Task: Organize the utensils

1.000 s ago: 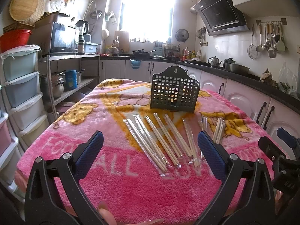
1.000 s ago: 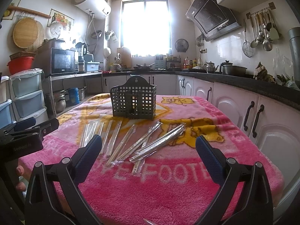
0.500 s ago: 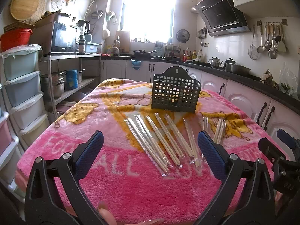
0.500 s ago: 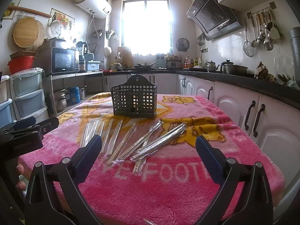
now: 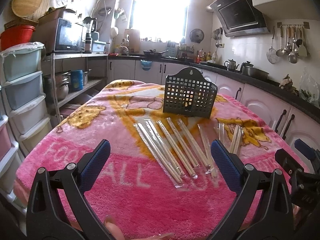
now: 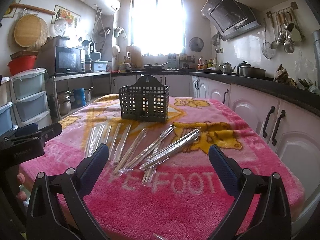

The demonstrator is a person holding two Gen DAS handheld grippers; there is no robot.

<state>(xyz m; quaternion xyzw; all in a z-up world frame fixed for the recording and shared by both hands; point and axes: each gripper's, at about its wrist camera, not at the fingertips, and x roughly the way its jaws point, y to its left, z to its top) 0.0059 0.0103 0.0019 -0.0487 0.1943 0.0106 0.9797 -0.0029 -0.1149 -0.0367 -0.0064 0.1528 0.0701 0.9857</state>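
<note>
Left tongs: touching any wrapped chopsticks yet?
Apart. The left wrist view shows the left tongs open above the blanket, wrapped chopsticks lying untouched beyond.

2 low wrist views side by side over the near table edge, facing the window.

Microwave on shelf, range hood on wall, kettle on counter.

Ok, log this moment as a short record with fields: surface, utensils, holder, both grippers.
surface: table under a pink blanket
utensils: wrapped chopsticks lying loose in a fanned row, none in the holder as far as visible
holder: black mesh caddy upright beyond the chopsticks
left gripper: open, empty, above the near edge
right gripper: open, empty
</note>
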